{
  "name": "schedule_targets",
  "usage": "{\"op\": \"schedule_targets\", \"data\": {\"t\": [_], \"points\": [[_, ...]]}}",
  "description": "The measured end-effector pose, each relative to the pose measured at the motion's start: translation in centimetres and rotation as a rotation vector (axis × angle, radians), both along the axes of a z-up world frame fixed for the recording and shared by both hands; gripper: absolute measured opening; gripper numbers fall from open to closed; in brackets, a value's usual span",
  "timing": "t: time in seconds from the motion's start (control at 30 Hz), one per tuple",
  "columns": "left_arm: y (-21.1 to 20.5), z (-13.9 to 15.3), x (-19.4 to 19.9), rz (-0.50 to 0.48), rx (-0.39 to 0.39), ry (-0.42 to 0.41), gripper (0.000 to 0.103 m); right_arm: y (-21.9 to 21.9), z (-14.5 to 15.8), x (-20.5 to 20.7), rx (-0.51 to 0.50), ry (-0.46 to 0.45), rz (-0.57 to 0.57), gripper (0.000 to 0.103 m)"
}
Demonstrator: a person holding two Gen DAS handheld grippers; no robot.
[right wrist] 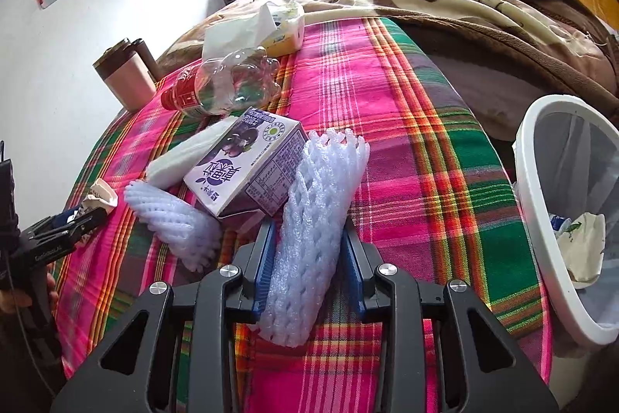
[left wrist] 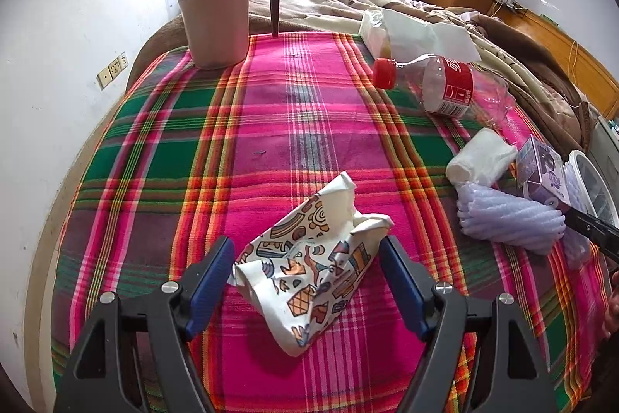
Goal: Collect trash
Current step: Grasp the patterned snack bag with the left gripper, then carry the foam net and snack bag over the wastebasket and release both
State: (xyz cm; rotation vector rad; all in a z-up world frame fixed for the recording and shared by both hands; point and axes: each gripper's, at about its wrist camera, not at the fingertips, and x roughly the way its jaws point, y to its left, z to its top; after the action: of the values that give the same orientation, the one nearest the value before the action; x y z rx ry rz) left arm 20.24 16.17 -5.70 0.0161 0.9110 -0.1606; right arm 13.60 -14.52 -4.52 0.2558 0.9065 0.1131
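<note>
The right gripper has its 2 blue pads clamped on a white foam net sleeve, which lies on the plaid cloth beside a purple carton. The left gripper stands open around a crumpled printed wrapper, seemingly not pressing it. A white bin sits at the right.

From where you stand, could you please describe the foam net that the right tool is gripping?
On the plaid blanket, look just right of the purple juice carton. The foam net is a long white mesh sleeve lying lengthwise between the right tool pads. A second foam sleeve, left of the carton, lies loose.
</note>
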Motion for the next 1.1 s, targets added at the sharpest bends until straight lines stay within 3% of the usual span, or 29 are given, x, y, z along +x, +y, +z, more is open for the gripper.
{"op": "schedule_targets", "data": {"t": [0.07, 0.33, 0.67, 1.1], "points": [[0.0, 0.1, -0.1, 0.004, -0.012, -0.003, 0.078, 0.1, -0.1, 0.0, 0.000, 0.002, -0.006, 0.034], [-0.4, 0.6, -0.9, -0.008, -0.049, -0.013, 0.058, 0.0, 0.0, -0.4, -0.001, -0.005, -0.020, 0.031], [-2.5, 1.4, -3.5, -0.014, -0.075, -0.046, 0.058, -0.5, 0.4, -1.1, 0.017, -0.022, -0.017, 0.027], [-6.3, 5.2, -6.7, -0.032, -0.125, -0.133, 0.058, -2.0, 1.9, -2.3, 0.043, -0.075, 0.006, 0.027]]}}
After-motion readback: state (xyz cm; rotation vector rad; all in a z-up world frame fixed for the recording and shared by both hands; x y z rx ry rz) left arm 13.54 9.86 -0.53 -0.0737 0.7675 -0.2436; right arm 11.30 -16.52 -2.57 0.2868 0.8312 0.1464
